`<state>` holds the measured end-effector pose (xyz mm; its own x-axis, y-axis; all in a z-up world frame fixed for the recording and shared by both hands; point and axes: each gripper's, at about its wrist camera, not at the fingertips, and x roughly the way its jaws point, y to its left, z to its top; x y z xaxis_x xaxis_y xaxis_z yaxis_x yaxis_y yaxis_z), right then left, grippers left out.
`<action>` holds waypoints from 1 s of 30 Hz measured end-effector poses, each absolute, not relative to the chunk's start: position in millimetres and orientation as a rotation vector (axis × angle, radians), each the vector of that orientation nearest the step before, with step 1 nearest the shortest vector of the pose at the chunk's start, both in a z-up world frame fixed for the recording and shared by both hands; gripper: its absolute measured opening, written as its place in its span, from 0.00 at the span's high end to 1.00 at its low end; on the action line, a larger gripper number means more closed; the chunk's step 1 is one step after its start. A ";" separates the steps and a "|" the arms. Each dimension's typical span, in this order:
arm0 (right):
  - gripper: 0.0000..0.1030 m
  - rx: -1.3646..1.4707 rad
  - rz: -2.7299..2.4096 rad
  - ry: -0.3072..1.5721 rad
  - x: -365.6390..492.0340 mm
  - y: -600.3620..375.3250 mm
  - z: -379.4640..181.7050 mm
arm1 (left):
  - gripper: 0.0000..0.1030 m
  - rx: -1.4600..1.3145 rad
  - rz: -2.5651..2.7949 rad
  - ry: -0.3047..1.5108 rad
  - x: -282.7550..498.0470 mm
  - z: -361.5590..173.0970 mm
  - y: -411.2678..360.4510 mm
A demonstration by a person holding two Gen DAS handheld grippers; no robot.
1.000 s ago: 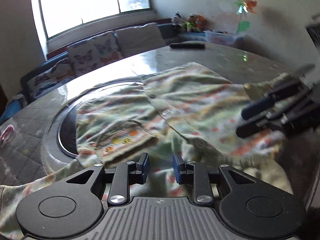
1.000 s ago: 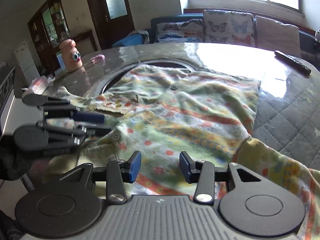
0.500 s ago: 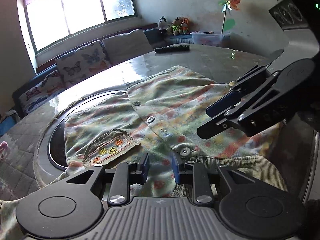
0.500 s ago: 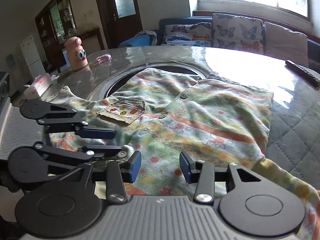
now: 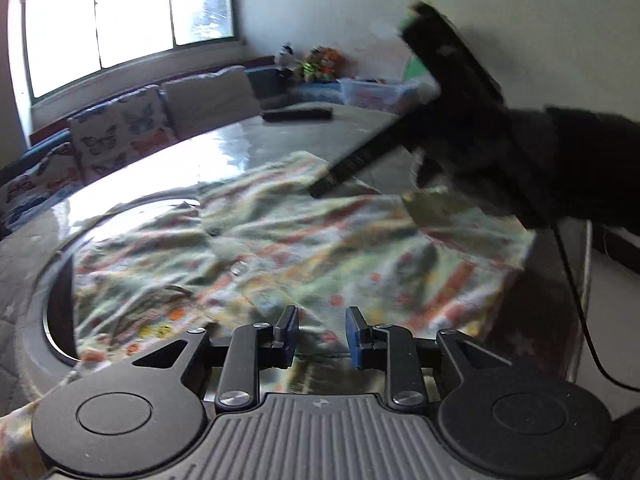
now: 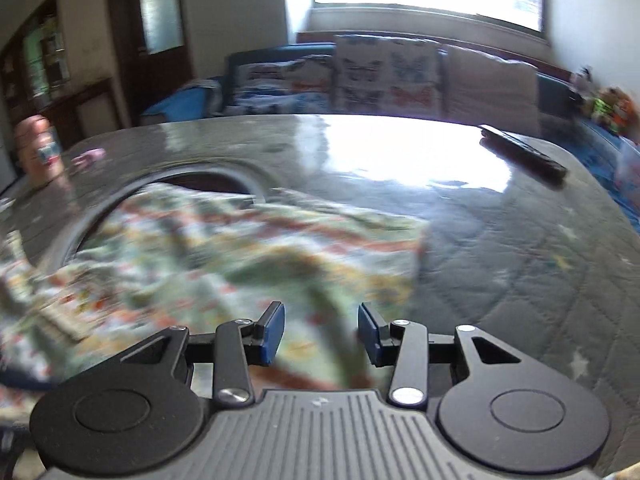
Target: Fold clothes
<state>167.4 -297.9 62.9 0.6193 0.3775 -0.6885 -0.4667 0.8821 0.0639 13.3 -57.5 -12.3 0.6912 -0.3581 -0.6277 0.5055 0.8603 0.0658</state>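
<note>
Nearest, the left gripper (image 5: 322, 336) and right gripper (image 6: 321, 334) both hang with fingers apart, holding nothing, low over the near edge of the table (image 6: 500, 240) – placed, likely, to take hold of cloth. The patterned shirt (image 5: 280, 248) lies spread across it – partly over the round inset; a remote (image 6: 524, 152) rests near the far edge

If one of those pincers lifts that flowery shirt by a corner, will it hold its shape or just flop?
Probably flop: the flowery shirt lies in soft wrinkles on the table, so it looks limp, not stiff. Its fleecy-looking surface suggests it is light and grips rather than slides. One edge seems to hang over the table's rim, so a pull could drag the rest along.
</note>
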 end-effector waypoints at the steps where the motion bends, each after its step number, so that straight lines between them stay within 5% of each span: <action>1: 0.60 -0.118 0.473 0.767 174.5 -300.7 60.4 | 0.73 0.247 -0.505 0.647 12.7 -13.5 -60.4; 14: 0.67 -0.159 0.433 0.754 238.4 -295.4 53.5 | 0.72 0.266 -0.559 0.652 10.1 -17.9 -64.6; 30: 0.67 -0.322 0.733 0.765 54.2 -308.5 68.5 | 0.67 0.254 -0.462 0.589 18.0 7.6 -68.3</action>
